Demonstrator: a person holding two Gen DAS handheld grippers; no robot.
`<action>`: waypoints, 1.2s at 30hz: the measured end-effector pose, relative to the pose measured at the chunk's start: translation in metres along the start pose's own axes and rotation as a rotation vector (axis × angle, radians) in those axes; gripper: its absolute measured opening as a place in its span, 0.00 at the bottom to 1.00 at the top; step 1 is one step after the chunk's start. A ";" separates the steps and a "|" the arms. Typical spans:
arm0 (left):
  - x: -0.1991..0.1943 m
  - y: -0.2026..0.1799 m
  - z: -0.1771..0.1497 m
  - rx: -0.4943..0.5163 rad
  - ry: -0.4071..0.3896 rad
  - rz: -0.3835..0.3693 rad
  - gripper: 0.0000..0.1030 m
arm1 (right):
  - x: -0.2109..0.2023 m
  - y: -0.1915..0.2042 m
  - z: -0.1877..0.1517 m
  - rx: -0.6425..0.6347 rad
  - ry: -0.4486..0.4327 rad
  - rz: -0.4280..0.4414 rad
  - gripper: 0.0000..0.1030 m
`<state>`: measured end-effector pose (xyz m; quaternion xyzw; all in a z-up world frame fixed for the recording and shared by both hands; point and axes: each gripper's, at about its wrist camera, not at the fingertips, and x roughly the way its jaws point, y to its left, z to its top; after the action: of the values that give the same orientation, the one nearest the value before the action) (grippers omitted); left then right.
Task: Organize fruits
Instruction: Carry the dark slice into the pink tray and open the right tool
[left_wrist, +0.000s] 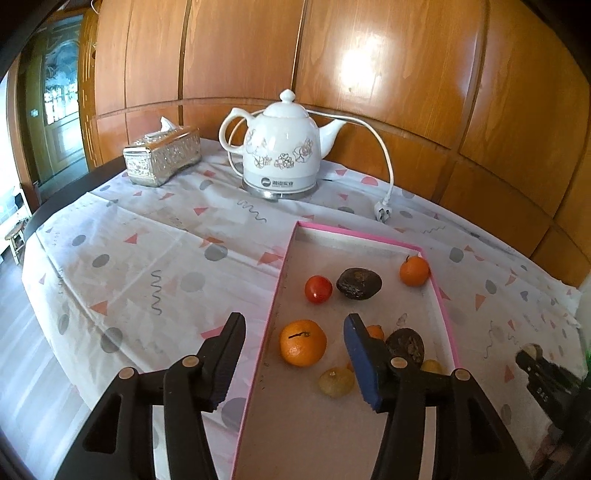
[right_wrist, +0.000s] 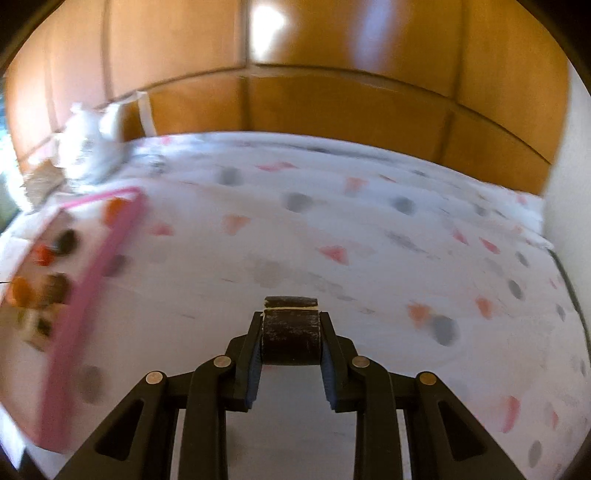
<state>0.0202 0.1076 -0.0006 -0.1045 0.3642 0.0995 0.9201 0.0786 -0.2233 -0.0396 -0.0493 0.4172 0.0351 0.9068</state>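
A pink-rimmed tray (left_wrist: 291, 243) holds several fruits: a large orange (left_wrist: 303, 342), a red tomato (left_wrist: 318, 289), a dark wrinkled fruit (left_wrist: 359, 282), a small orange (left_wrist: 414, 271), another dark fruit (left_wrist: 406, 345) and a yellowish one (left_wrist: 336, 382). My left gripper (left_wrist: 293, 328) is open above the tray's left rim, over the large orange. My right gripper (right_wrist: 290, 332) is shut on a dark cylindrical piece (right_wrist: 290, 334), held above the cloth to the right of the tray (right_wrist: 110, 236). The right wrist view is blurred.
A white floral kettle (left_wrist: 282, 147) with cord and plug (left_wrist: 383, 212) stands at the back, and a silver tissue box (left_wrist: 162, 157) stands left of it. A patterned tablecloth (left_wrist: 147, 240) covers the table. A wooden panel wall is behind.
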 end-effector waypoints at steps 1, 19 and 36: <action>-0.002 0.001 -0.001 0.001 -0.004 -0.001 0.55 | -0.002 0.008 0.003 -0.012 -0.004 0.024 0.26; -0.037 0.016 -0.016 0.002 -0.054 0.022 1.00 | 0.027 0.183 0.063 -0.213 0.078 0.350 0.37; -0.036 -0.001 -0.025 0.026 -0.033 0.029 1.00 | -0.043 0.134 0.002 -0.116 -0.046 0.243 0.37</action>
<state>-0.0215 0.0958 0.0070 -0.0858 0.3519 0.1100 0.9256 0.0386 -0.0912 -0.0136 -0.0499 0.3965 0.1696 0.9008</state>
